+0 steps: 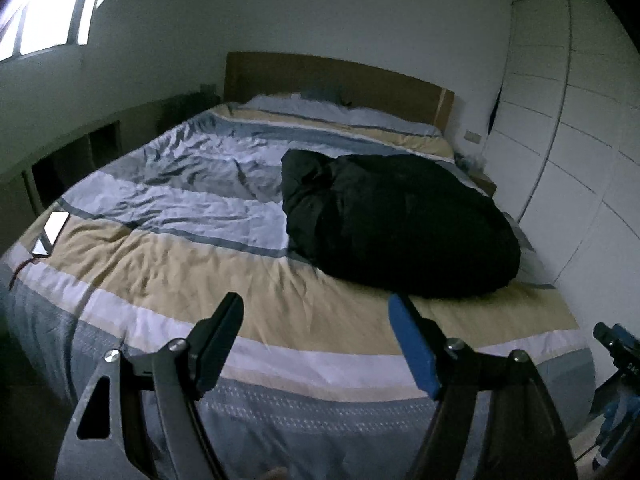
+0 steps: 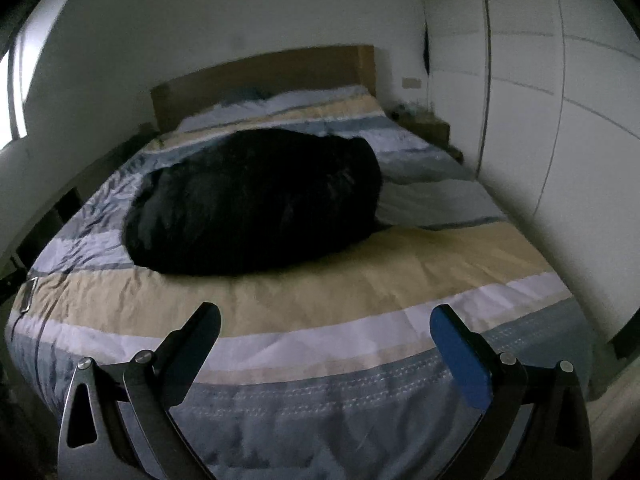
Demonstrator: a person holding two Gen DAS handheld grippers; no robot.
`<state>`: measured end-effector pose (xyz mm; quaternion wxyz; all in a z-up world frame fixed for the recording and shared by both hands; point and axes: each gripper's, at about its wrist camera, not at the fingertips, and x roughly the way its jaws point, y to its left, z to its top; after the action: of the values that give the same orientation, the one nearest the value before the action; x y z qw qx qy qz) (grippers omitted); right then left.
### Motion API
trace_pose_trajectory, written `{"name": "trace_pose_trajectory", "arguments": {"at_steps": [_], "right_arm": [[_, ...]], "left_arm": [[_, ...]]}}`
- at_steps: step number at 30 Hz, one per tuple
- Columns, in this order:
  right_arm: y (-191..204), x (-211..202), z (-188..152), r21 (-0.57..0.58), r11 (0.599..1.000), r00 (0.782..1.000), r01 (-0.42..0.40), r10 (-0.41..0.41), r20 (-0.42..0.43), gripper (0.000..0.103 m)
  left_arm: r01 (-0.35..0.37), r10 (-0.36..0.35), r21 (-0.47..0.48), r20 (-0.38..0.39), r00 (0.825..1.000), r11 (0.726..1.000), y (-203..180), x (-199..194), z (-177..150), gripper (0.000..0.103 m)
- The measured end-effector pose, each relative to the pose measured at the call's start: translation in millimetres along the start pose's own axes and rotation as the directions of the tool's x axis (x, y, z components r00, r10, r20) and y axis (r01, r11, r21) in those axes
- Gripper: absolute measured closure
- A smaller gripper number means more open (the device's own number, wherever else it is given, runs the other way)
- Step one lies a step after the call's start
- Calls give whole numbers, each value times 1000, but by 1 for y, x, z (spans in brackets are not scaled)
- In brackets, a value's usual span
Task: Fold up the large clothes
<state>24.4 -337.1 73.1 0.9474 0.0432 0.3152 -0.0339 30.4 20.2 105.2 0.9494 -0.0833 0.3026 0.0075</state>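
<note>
— What is nearest to you?

— My own jaws. My left gripper (image 1: 316, 304) stands parted, with nothing between the black finger and the blue-padded one. My right gripper (image 2: 326, 314) is spread wider, and it too holds nothing. Both hang over the foot of the bed (image 1: 280, 412), tilted down toward it.

— And under them?

— The striped bedcover (image 2: 320, 292): a grey-blue band at the edge, then white, then a broad tan band. Through the gap in either pair of jaws I see only that cover.

— Where is the garment?

— The black garment (image 1: 400, 224) lies beyond the tan band, bundled into a rounded heap in the middle of the bed. From my left wrist it sits ahead and to the right of the jaws, its near edge just past the tip of the blue pad in the picture, though clearly farther off on the bed. From my right wrist the same heap (image 2: 256, 200) sits ahead and slightly left. Neither gripper touches it.

— Anything else on the bed?

— A phone (image 1: 52, 232) lies at the left edge of the cover. Farther back are the pillows (image 1: 320, 110), then the wooden headboard (image 1: 340, 76). A white wardrobe (image 2: 560, 80) runs along the right.
</note>
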Motion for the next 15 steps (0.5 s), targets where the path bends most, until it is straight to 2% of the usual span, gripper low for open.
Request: {"name": "trace_pose_trajectory", "arguments": {"at_steps": [6, 15], "right_arm": [[10, -33, -11, -48, 999, 998, -12, 15, 62, 0], [12, -45, -22, -99, 995, 996, -20, 29, 85, 0]], "left_arm": [[-6, 5, 52, 20, 1000, 999, -32, -33, -25, 29], [1, -3, 78, 27, 1000, 997, -51, -51, -40, 29]]}}
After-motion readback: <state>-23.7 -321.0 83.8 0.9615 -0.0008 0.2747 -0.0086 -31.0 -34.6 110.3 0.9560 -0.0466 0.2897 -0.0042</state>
